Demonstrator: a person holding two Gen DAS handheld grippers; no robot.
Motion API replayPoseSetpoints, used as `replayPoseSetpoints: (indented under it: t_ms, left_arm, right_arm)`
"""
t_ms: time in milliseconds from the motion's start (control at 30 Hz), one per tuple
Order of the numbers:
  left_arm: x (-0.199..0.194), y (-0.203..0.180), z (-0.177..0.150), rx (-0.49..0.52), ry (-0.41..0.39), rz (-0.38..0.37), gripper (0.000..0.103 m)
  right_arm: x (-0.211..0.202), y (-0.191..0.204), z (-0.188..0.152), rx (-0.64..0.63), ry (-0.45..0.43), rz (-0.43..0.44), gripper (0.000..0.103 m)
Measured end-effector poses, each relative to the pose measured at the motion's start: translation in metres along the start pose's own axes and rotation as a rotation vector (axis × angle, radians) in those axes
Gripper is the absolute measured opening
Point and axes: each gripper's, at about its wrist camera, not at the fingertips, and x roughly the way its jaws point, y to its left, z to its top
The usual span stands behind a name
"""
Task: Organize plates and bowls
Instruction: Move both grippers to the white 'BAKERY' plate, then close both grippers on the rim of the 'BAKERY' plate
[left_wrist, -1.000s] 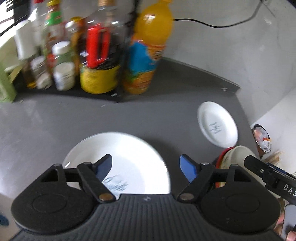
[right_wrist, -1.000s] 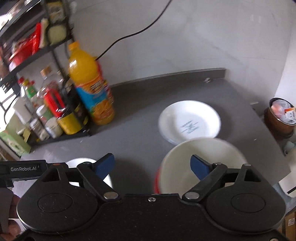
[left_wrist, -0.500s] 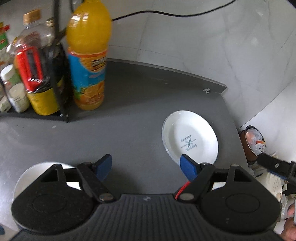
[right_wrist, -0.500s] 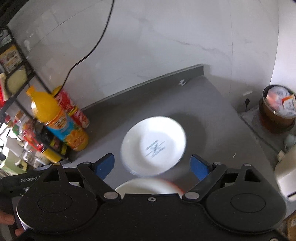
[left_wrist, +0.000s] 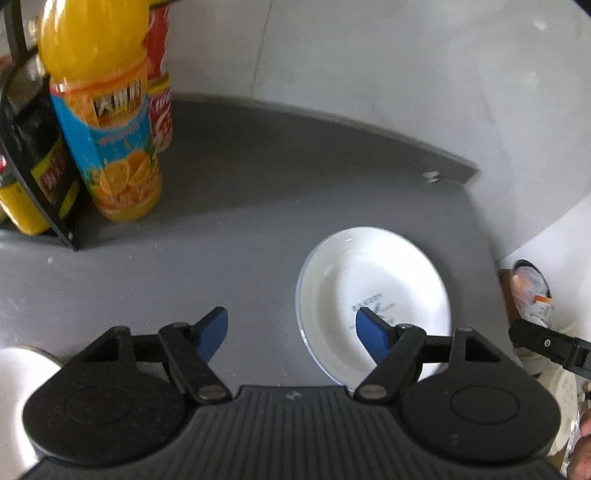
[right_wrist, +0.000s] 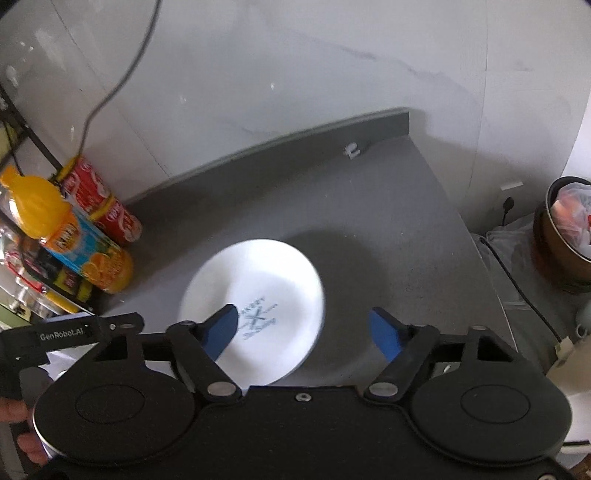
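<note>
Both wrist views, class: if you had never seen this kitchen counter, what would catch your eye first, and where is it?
First, the round white ceramic plate with a blue printed mark, lying flat and alone on the dark grey countertop. Next, the tall orange juice bottle with a blue label, upright at the counter's left beside a red-labelled bottle. Both grippers, left and right, hang open over the plate.

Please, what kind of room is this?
Most likely a home kitchen: a white plate lies on a grey counter, and an orange juice bottle stands beside a rack of bottles.
</note>
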Motion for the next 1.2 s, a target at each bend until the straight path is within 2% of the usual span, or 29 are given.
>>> replayPoseSetpoints:
  t_ms: [133,267,333,500,567,667,733,833,967,1033,1100,1200]
  left_arm:
    - [0.02,0.009,0.003,-0.042,0.031,0.014,0.071]
    - [0.041,0.013,0.006,-0.05,0.07,0.03,0.061]
    - [0.052,0.014,0.007,-0.072,0.1,0.022,0.06]
    - [0.075,0.009,0.008,-0.079,0.147,0.01,0.045]
    - [0.083,0.007,0.008,-0.087,0.165,0.0,0.042]
    - [0.09,0.001,0.011,-0.076,0.167,-0.003,0.04]
    - [0.092,-0.003,0.014,-0.058,0.165,-0.002,0.039]
    - [0.095,-0.005,0.017,-0.057,0.17,-0.023,0.033]
    - [0.099,-0.009,0.021,-0.031,0.174,-0.023,0.024]
    - [0.1,-0.007,0.021,-0.041,0.183,-0.05,0.018]
    - [0.101,-0.002,0.02,-0.085,0.194,-0.075,0.016]
    - [0.102,0.0,0.02,-0.087,0.201,-0.085,0.016]
  right_arm:
    - [0.027,-0.009,0.004,-0.008,0.043,0.008,0.068]
    - [0.053,-0.013,0.006,-0.016,0.085,0.025,0.067]
    - [0.065,-0.014,0.006,-0.015,0.109,0.023,0.063]
    - [0.089,-0.016,0.007,-0.006,0.148,0.036,0.06]
    - [0.098,-0.016,0.007,-0.008,0.169,0.037,0.057]
    - [0.108,-0.016,0.007,-0.009,0.192,0.045,0.05]
    - [0.113,-0.016,0.008,-0.009,0.205,0.057,0.04]
    - [0.121,-0.019,0.009,0.004,0.222,0.066,0.031]
    - [0.124,-0.019,0.011,-0.009,0.216,0.089,0.026]
    - [0.125,-0.02,0.013,-0.014,0.219,0.098,0.02]
    - [0.128,-0.021,0.014,-0.005,0.226,0.115,0.016]
    - [0.128,-0.025,0.015,0.001,0.227,0.126,0.015]
